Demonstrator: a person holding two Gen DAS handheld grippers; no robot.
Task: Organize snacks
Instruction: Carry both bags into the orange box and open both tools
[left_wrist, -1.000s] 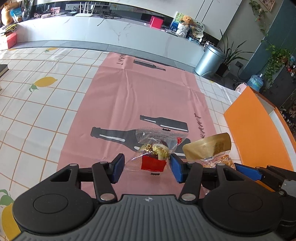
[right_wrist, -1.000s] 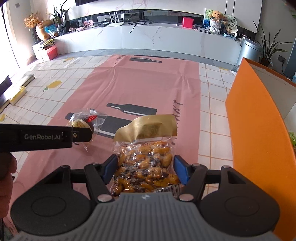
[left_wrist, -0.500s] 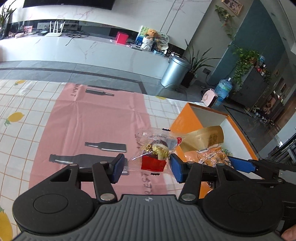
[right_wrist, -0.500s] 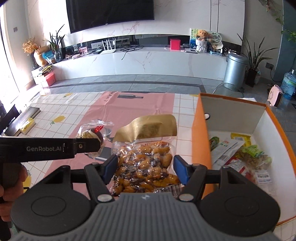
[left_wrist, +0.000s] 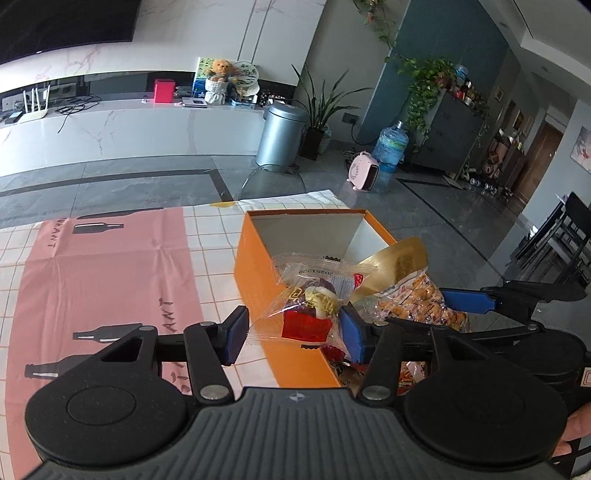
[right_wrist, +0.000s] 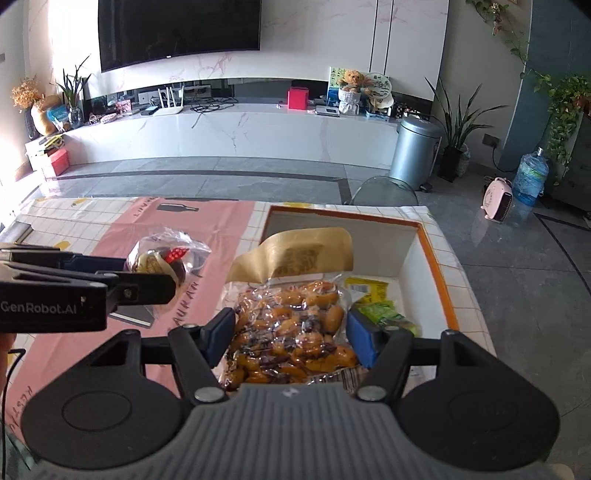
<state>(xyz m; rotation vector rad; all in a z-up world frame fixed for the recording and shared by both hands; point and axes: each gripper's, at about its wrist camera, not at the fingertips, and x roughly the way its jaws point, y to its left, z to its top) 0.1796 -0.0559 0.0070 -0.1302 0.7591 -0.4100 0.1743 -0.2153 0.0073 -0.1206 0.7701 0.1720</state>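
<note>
My left gripper (left_wrist: 293, 334) is shut on a clear-wrapped snack (left_wrist: 306, 314) with a red base, held in the air over the near left wall of the orange box (left_wrist: 255, 288). In the right wrist view my right gripper (right_wrist: 290, 338) is shut on a clear bag of golden-brown snacks (right_wrist: 291, 332) with a gold top, held above the box's open white inside. The box rim (right_wrist: 439, 280) shows at the right. The left gripper (right_wrist: 144, 275) and its wrapped snack (right_wrist: 162, 258) hang to the left of the bag, over the pink mat's edge.
A yellow packet (right_wrist: 365, 286) and a green packet (right_wrist: 384, 314) lie inside the box. The pink mat (left_wrist: 110, 280) with bottle prints covers the tiled tablecloth left of the box. The table's far edge runs just behind the box. A hand (left_wrist: 572, 432) holds the right gripper.
Both grippers have risen and swung right with their snacks, from above the pink mat to the orange box. The box's inside has come into view.
</note>
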